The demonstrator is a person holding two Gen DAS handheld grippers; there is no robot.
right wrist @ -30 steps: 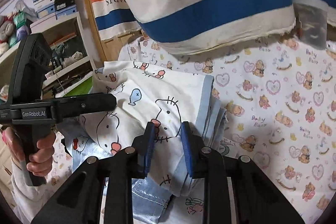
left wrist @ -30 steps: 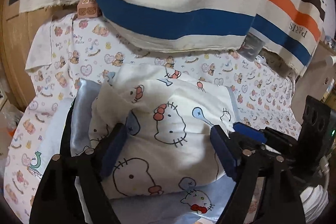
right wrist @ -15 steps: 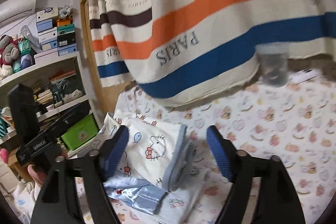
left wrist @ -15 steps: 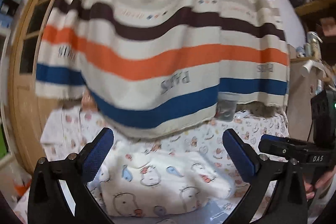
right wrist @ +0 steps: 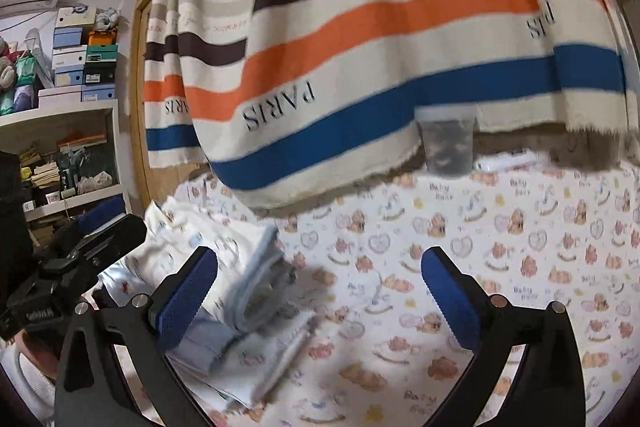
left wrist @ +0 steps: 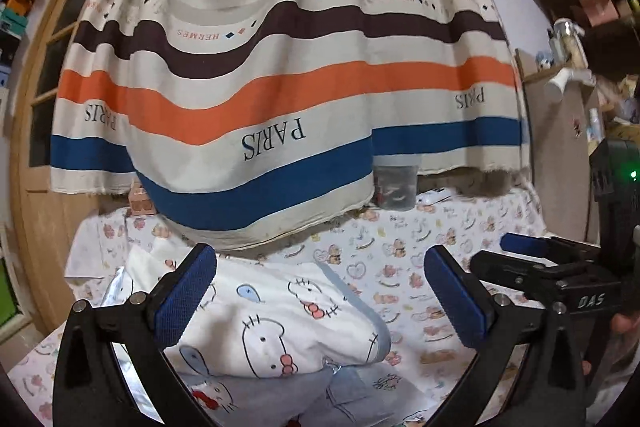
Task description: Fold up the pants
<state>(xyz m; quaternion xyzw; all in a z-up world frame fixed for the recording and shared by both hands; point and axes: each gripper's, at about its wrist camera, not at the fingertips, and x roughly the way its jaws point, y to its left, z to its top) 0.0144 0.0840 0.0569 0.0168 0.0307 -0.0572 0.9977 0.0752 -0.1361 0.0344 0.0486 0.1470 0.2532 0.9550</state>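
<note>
Pants (left wrist: 280, 323) folded, lying at the bench (right wrist: 500, 247) left edge.
Soft, light, limp stack; layers slide easily, so grip the thick folded edge. Left tongs (left wrist: 320, 299) wide, empty; right tongs (right wrist: 320, 303) opening, empty.

It was a lived-in home room: striped curtain (left wrist: 280, 87) at twelve o'clock, cluttered box-stacked shelves (right wrist: 68, 131) at nine.
</note>
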